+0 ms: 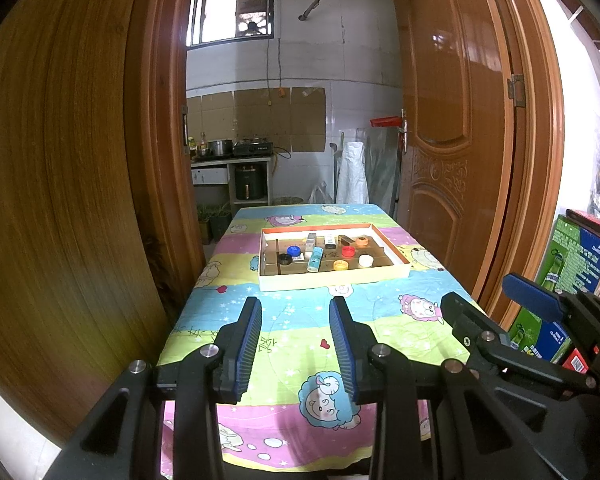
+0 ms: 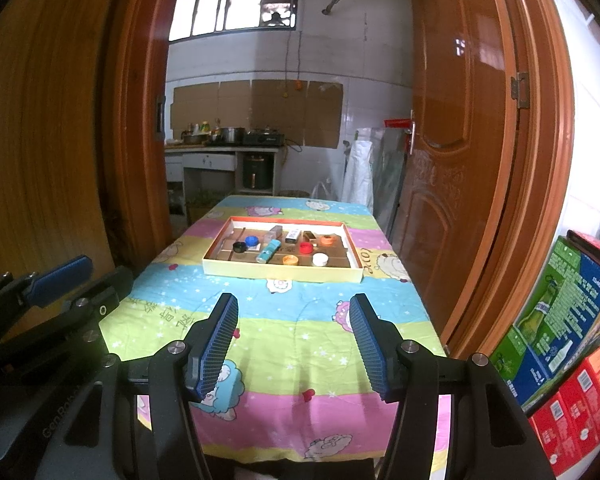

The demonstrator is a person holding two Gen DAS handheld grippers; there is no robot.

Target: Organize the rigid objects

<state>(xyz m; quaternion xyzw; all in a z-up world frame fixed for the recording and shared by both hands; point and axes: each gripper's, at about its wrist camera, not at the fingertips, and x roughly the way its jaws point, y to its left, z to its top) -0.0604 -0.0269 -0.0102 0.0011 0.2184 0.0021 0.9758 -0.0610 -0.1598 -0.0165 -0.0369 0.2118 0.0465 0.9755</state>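
left gripper (image 1: 296,308): jaws partly open, empty, near side of tray
right gripper (image 2: 294,306): jaws wider, empty, near side of tray
tray (image 1: 332,280): mid-table
bottle caps (image 1: 347,251), small boxes (image 1: 329,241): loose inside tray

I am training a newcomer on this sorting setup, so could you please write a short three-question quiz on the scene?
1. True or false: the left tool holds a cap.
2. Which cap in the tray lies nearest the white cap? A black, B blue, C red.
3. Fill in: the light blue tube lies ___ the tray.

Key: 1 false, it is open and empty, as is the right tool. 2 C, the red cap. 3 inside.
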